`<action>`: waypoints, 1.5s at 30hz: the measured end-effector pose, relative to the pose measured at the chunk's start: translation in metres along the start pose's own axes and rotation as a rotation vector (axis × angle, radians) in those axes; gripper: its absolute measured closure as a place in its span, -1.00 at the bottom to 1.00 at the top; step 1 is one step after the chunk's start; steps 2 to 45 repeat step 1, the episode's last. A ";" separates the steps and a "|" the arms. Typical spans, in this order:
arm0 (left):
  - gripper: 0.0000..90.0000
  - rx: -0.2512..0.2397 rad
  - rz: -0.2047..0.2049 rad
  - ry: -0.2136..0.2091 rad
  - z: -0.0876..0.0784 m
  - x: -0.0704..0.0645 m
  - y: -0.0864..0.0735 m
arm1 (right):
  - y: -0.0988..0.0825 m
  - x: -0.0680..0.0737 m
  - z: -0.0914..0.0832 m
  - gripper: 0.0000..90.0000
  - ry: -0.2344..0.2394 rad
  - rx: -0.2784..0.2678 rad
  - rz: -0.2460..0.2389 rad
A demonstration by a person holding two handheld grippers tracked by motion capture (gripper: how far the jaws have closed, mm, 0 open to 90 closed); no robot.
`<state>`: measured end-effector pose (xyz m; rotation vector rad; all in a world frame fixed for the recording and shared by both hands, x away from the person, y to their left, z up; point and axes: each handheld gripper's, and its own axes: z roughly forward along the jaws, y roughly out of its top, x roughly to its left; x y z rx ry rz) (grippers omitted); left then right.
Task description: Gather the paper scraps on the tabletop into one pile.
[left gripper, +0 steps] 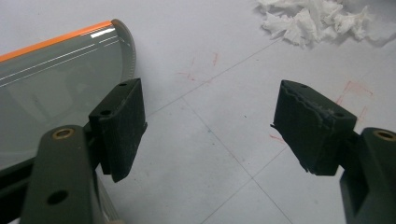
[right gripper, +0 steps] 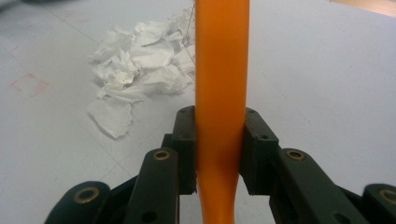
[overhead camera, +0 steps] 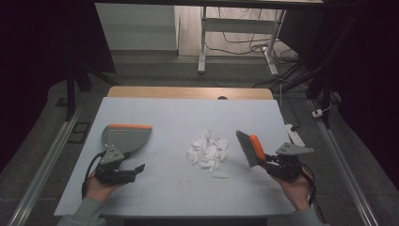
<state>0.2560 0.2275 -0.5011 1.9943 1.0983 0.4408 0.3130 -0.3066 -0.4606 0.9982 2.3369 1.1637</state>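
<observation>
A pile of torn white paper scraps [overhead camera: 208, 150] lies on the white board [overhead camera: 188, 113], right of its middle. My right gripper [overhead camera: 269, 161] is shut on the orange handle [right gripper: 220, 70] of a small brush [overhead camera: 249, 148]. The grey bristles point toward the scraps [right gripper: 140, 70] and stop just short of them. A grey dustpan [overhead camera: 127, 134] with an orange lip lies at the left. My left gripper [overhead camera: 136, 168] stands open close in front of it. In the left gripper view the dustpan [left gripper: 56, 84] sits outside the left pad [left gripper: 119, 126], with only bare board between the jaws of the left gripper [left gripper: 210, 121].
A strip of wooden tabletop [overhead camera: 188, 92] shows beyond the board's far edge. Metal rails [overhead camera: 42, 169] run along both sides. A white power strip [overhead camera: 294, 134] lies off the right edge, with cables and desk legs [overhead camera: 202, 52] behind. Faint red marks [left gripper: 355, 88] dot the board.
</observation>
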 end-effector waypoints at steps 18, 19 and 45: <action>-0.42 0.000 0.001 0.000 0.000 0.000 0.000 | 0.000 0.000 0.000 0.56 0.003 -0.001 0.001; -0.42 0.000 0.001 0.000 0.000 0.000 0.000 | 0.000 0.000 0.000 0.56 0.003 -0.001 0.001; -0.42 0.000 0.001 0.000 0.000 0.000 0.000 | 0.000 0.000 0.000 0.56 0.003 -0.001 0.001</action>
